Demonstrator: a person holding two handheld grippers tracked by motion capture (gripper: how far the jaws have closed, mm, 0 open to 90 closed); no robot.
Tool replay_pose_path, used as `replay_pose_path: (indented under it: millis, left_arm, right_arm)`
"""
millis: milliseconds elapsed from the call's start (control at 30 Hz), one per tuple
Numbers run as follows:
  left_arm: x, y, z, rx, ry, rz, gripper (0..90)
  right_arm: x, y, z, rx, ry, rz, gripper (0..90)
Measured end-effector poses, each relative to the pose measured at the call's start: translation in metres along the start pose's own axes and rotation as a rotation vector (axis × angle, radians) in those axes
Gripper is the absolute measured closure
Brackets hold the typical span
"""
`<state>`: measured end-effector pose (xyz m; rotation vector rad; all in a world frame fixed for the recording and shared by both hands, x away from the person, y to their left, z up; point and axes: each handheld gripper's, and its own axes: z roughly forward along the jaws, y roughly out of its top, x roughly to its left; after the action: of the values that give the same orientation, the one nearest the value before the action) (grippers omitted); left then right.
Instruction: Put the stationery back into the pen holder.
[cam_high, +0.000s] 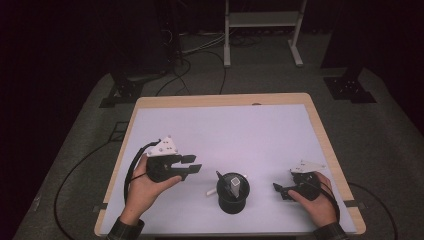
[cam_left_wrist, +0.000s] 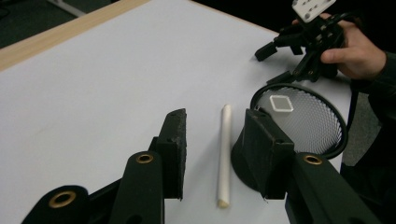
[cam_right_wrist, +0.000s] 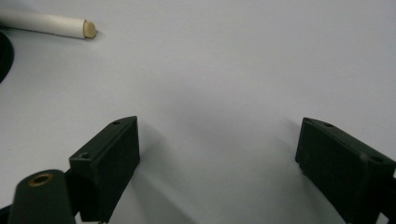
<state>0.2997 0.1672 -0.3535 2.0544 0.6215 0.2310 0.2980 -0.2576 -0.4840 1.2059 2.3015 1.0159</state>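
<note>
White stick (cam_left_wrist: 224, 154): light, rigid, likely to roll; best gripped mid-length. Lies at nine o'clock of mesh cup (cam_left_wrist: 308, 122). Left gripper (cam_left_wrist: 217, 144) jaws parted, empty; right gripper (cam_right_wrist: 217, 154) jaws wide, empty.

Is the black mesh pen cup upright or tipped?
Upright: the black mesh pen cup stands on its base, rim up, a white square tube inside.

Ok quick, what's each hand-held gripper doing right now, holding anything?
Left hand-held gripper: open, holding nothing; the white stick lies on the table between its jaws.
Right hand-held gripper: open wide, empty.
</note>
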Motion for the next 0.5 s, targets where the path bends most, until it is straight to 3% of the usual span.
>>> replay_pose_path:
  millis: [500]
  left_arm:
    - [0.003,-0.035,0.014,0.068,0.035,-0.031,59.3]
  right_arm:
    - [0.0,0.0,0.0,0.0,0.0,0.0,12.3]
